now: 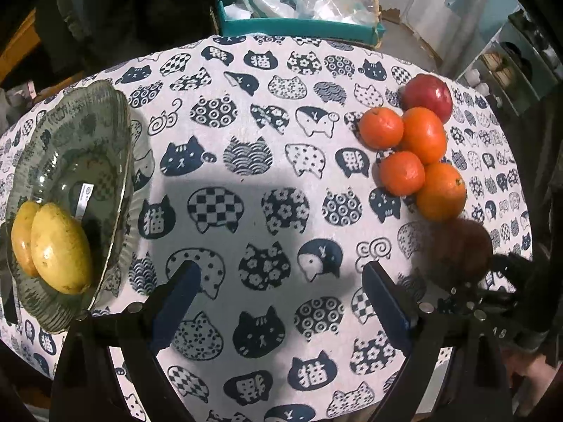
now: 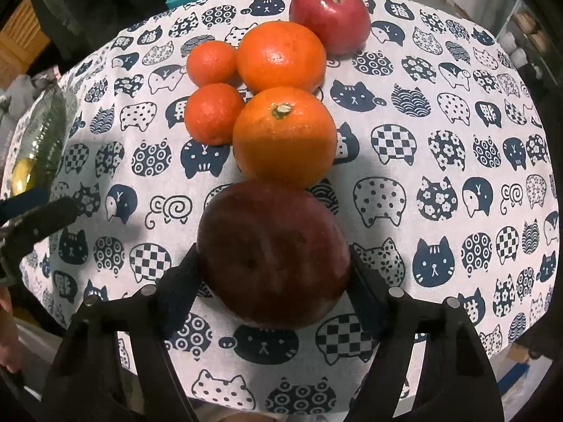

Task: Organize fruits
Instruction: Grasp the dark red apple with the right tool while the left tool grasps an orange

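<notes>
In the right wrist view a dark red apple (image 2: 274,253) rests on the cat-print tablecloth (image 2: 440,161). My right gripper (image 2: 274,267) is shut on it, one pad against each side. Just beyond it lie two big oranges (image 2: 285,137), two small mandarins (image 2: 213,112) and a bright red apple (image 2: 330,16), all bunched together. My left gripper (image 1: 281,270) hangs open over bare cloth with nothing between its fingers. To its left stands a ribbed glass bowl (image 1: 88,176) with two yellow mangoes (image 1: 59,246) in its near end. The fruit cluster (image 1: 422,133) lies to its right.
A teal box (image 1: 299,30) stuffed with plastic bags stands just past the table's far edge. The round table's edge curves close on every side. White shelving (image 1: 506,66) stands off to the right. A hand (image 2: 7,334) shows at the left border.
</notes>
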Motion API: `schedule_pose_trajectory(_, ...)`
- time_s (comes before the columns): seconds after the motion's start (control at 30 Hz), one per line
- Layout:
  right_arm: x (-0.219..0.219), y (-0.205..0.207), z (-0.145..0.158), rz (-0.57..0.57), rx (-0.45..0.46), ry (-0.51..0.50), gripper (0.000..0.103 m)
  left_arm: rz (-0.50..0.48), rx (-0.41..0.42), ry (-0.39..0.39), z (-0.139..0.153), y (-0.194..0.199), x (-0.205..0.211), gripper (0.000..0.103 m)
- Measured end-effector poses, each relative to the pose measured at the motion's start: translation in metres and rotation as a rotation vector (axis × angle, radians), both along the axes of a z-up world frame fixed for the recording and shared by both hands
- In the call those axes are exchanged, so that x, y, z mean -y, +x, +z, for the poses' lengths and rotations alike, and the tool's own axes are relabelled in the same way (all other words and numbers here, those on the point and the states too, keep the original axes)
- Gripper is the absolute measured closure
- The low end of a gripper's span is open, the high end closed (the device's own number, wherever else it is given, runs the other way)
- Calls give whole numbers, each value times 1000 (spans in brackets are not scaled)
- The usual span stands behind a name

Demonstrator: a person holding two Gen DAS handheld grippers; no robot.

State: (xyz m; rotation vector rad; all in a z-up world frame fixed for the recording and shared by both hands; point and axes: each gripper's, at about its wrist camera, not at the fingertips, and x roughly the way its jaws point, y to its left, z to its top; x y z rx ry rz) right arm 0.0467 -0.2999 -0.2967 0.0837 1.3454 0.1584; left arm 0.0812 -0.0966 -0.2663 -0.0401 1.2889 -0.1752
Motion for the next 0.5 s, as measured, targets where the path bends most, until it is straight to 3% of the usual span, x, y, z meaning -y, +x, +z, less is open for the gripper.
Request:
schedule_pose_trajectory(0.27, 32, -1, 30, -53, 78, 16, 27, -14, 14, -16, 5, 13, 18, 9)
schedule_pose_trajectory(0.5, 60, 6, 49, -91, 155, -34, 27, -24, 31, -36, 10, 27, 37, 9)
